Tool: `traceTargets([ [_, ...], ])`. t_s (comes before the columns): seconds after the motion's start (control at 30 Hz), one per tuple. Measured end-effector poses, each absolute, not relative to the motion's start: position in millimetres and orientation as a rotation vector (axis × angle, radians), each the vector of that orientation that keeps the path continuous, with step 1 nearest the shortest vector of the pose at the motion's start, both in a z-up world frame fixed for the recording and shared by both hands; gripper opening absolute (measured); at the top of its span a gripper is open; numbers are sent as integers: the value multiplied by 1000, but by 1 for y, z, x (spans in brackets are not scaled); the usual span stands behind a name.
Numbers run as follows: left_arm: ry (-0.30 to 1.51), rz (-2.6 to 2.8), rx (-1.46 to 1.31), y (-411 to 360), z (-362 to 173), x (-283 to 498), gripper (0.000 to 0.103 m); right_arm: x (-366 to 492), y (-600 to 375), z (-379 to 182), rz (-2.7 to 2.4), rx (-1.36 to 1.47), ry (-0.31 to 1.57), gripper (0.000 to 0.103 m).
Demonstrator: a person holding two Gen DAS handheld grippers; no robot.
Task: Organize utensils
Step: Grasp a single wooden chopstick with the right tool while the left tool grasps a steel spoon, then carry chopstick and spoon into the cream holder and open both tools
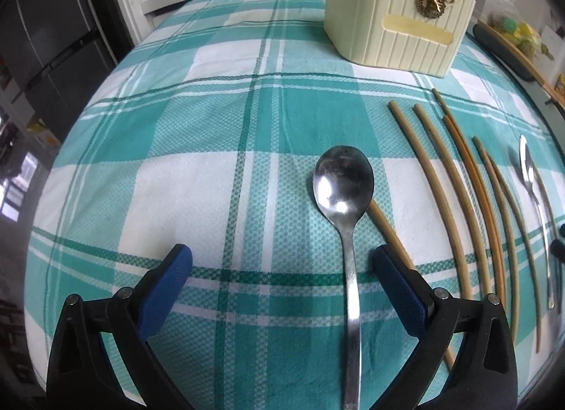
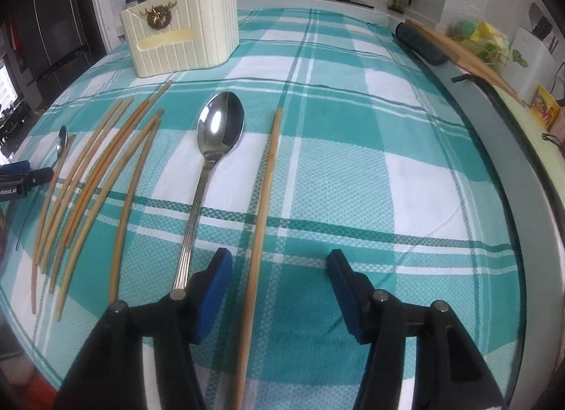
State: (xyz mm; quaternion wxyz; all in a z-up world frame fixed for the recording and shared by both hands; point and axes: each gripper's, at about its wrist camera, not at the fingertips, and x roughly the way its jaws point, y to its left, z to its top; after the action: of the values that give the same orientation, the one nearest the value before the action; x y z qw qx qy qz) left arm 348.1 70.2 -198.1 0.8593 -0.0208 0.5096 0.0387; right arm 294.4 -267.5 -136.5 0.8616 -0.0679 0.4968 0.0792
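Nearest the right camera, my right gripper [image 2: 279,270] stands half spread, its blue pads [image 2: 213,290] on either side of a single chopstick [image 2: 263,198] without pressing on it; the stick lies closer to the left pad. Just left of it lies a large spoon [image 2: 208,162] with a ribbed handle, whose end sits by that same pad. In the left view, my left gripper [image 1: 282,268] is spread wide over a second spoon [image 1: 344,205], whose handle runs between the pads untouched.

Step in hand, as I judge it: both tools are set over their first picks, with nothing yet lifted. Next, I would close the right pads squarely on the chopstick, taking care not to catch the spoon handle beside it, then carry it to the cream holder [image 2: 183,39] standing upright at the far end of the checked tablecloth [image 2: 353,162]. The remaining chopsticks [image 2: 91,177] lie in a loose fan between the two spoons.

Hard to make out: the holder's inside is hidden from both cameras, so I cannot tell its compartments. One chopstick [image 1: 388,230] passes beneath the left tool's right finger, and another spoon's bowl shows only partly at the far left of the right view.
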Motion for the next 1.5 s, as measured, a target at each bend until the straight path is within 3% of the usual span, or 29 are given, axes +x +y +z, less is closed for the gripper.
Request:
traceTargets([
  [0.1,1053,74,-43,62,-194,359,92,304,-265,-137,205,-172,1050,57],
  [0.2,1036,45,-13,50,-189,369,75,326,-263,-137,222,-176,1058,57],
  [0.3,1017,11,0,44,-184,372,37,348,-257,-138,227,-179,1057,53],
  [0.43,1018,-3,23,43,-182,370,36,368,-253,-136,221,-170,1047,9],
  [0.63,954,-25,-3,57,-144,350,36,371,-268,-113,264,-6,1037,7],
  [1.1,712,-107,-57,75,-28,307,36,315,-271,17,341,55,781,7],
  [1.5,612,-164,-127,80,68,372,36,352,-236,95,360,16,579,7],
])
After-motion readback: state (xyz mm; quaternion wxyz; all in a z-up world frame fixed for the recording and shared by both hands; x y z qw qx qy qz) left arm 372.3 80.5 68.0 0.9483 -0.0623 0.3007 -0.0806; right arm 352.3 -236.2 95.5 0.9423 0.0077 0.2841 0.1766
